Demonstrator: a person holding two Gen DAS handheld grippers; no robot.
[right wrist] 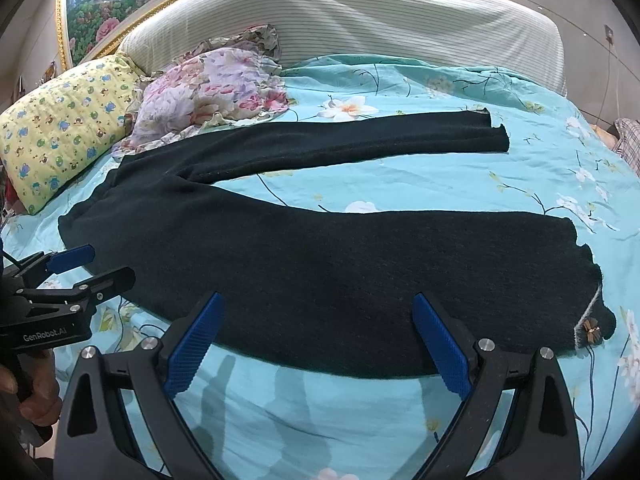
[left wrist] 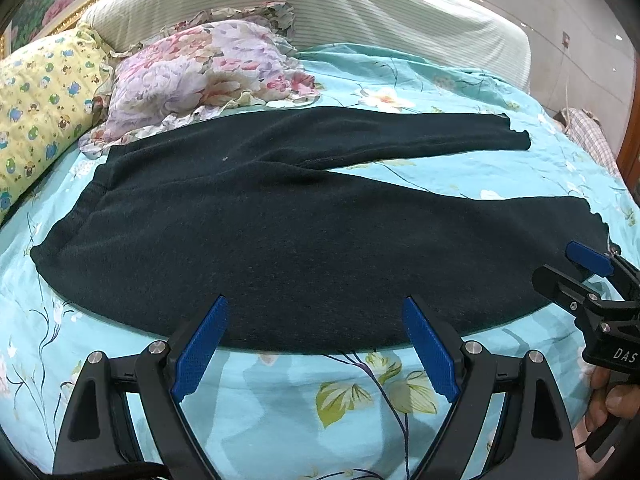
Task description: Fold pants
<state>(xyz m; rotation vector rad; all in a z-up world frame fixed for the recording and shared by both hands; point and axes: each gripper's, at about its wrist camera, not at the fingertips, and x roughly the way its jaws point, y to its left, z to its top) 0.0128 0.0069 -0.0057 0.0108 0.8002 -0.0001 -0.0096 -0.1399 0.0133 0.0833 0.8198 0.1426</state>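
Dark pants [left wrist: 280, 232] lie flat on a turquoise floral bed sheet [left wrist: 280, 408], waistband at left, two legs spread to the right. They also show in the right wrist view [right wrist: 320, 264]. My left gripper [left wrist: 316, 312] is open, its blue pads [left wrist: 200, 352] just above the near edge of the near leg. My right gripper [right wrist: 316, 308] is open over the same leg's near edge, closer to the cuff. The right gripper also shows in the left wrist view [left wrist: 572, 268], open by the cuff. The left gripper shows in the right wrist view [right wrist: 100, 266], open by the waistband.
A floral pillow [left wrist: 200, 76] and a yellow cartoon pillow [left wrist: 40, 100] lie at the head of the bed beside the waistband. A striped padded headboard [left wrist: 320, 8] stands behind. A small ornament [right wrist: 591, 326] sits at the near cuff. Checked cloth [left wrist: 588, 132] lies at far right.
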